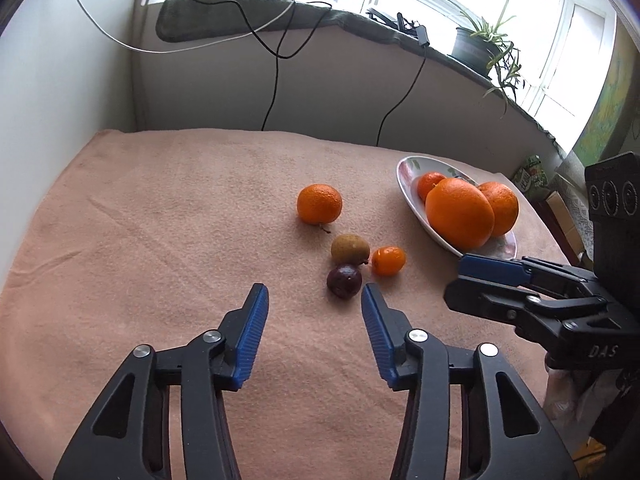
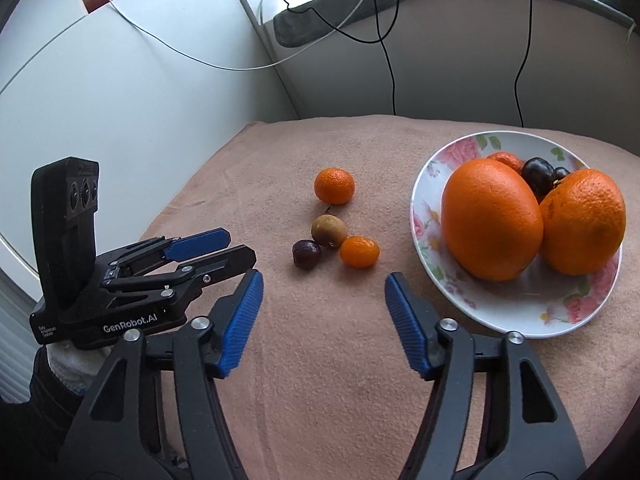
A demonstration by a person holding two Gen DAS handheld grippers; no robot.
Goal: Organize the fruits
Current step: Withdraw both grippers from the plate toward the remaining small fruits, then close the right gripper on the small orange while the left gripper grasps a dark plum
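**Op:** Hovering both tools over the pink cloth (image 2: 320, 360) now. My left gripper (image 1: 315, 292) is partly spread, nothing between the pads, tips just short of the dark plum (image 1: 344, 281). My right gripper (image 2: 324, 280) is spread a bit wider, empty too, pointing at the same cluster.

**Checker:** Where's the fruit sitting?

**Op:** Four loose pieces mid-cloth: plum nearest, brown fruit (image 2: 329, 231) touching it, small mandarin (image 2: 359, 251) just beside, bigger tangerine (image 2: 334, 186) behind, apart. The floral plate (image 2: 430, 184) is lying to the right, already carrying two big oranges (image 2: 492, 220), a dark fruit and a small orange one.

**Checker:** So which step?

**Op:** I'm judging it as the reach for the plum. I'm thinking: straddle it at its widest, keep the right finger (image 1: 374, 320) from nudging the brown fruit, close gently since it's round and could roll.

**Checker:** Risks?

**Op:** Plate's crowded; I'm aiming for a gap near the rim.
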